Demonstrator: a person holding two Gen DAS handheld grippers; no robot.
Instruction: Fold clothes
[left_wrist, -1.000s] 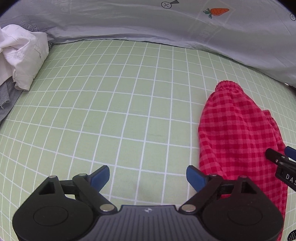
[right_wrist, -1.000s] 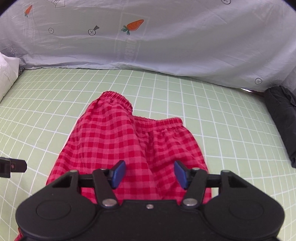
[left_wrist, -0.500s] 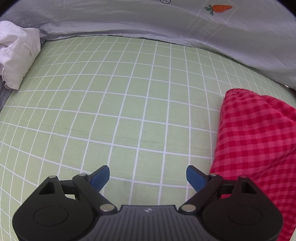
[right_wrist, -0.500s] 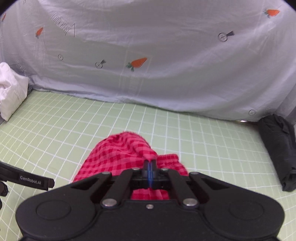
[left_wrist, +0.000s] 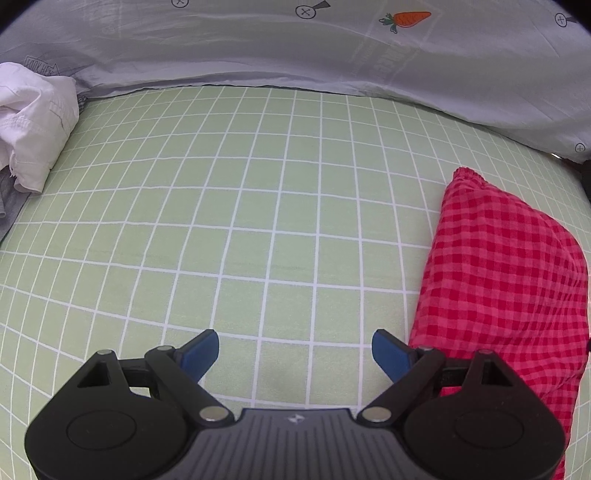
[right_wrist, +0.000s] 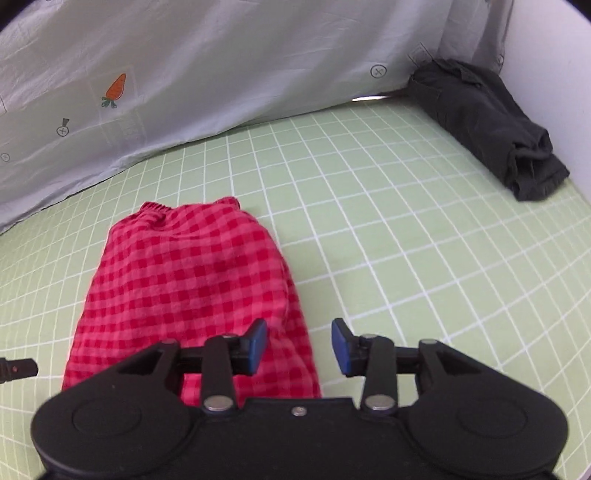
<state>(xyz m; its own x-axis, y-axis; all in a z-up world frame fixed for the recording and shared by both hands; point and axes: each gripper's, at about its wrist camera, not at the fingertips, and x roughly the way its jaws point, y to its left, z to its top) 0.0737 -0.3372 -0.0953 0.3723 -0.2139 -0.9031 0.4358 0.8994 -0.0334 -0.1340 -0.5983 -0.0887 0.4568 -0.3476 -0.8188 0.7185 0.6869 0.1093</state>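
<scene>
Shorts (right_wrist: 192, 280) folded on green grid sheet (right_wrist: 388, 229)

I count one red checked garment (right_wrist: 192, 291), folded. I see one white garment (left_wrist: 33, 122) at far left and one dark garment (right_wrist: 487, 122) at far right. I have two hand-held grippers, left hand-held gripper (left_wrist: 295, 350) and right hand-held gripper (right_wrist: 298, 345). One carrot-print sheet (left_wrist: 332, 48) hangs far.

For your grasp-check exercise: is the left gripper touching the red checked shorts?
Apart. The left wrist view shows the left gripper open over bare green mat, the shorts lying off to its right.
</scene>
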